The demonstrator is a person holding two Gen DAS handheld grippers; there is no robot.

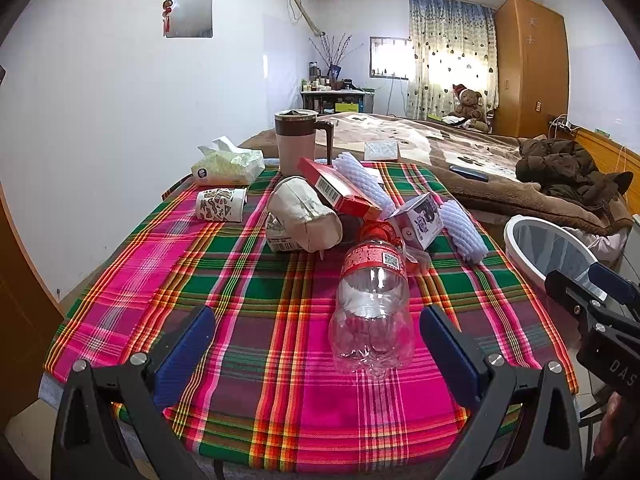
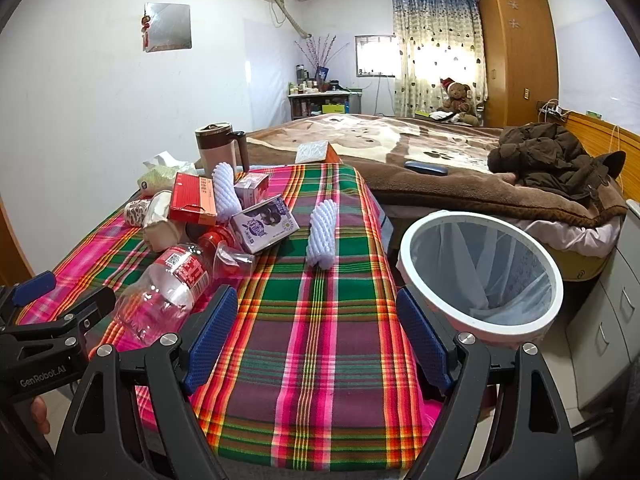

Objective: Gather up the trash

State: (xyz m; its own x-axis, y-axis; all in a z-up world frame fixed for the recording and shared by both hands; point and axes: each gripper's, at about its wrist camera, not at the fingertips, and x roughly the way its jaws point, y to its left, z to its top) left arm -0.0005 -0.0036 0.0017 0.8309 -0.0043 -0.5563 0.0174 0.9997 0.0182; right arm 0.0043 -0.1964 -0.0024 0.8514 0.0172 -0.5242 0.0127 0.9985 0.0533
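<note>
A clear plastic bottle (image 1: 374,300) (image 2: 164,288) with a red label lies on the plaid tablecloth (image 1: 248,300) (image 2: 320,340). Behind it sit a crumpled paper bag (image 1: 302,216), a red box (image 1: 338,190) (image 2: 192,200), a purple carton (image 1: 420,220) (image 2: 266,226) and white foam nets (image 1: 464,232) (image 2: 322,232). My left gripper (image 1: 318,344) stands open near the table's front edge, just short of the bottle's base. My right gripper (image 2: 318,332) is open over bare cloth at the front right. A white lined bin (image 2: 482,276) (image 1: 548,246) stands right of the table.
A mug (image 1: 298,142), a tissue pack (image 1: 228,166) and a patterned paper cup (image 1: 220,205) sit toward the table's back. A bed with a brown blanket (image 2: 400,148) and a dark jacket (image 2: 552,156) lies beyond. Grey drawers (image 2: 608,320) stand at the right.
</note>
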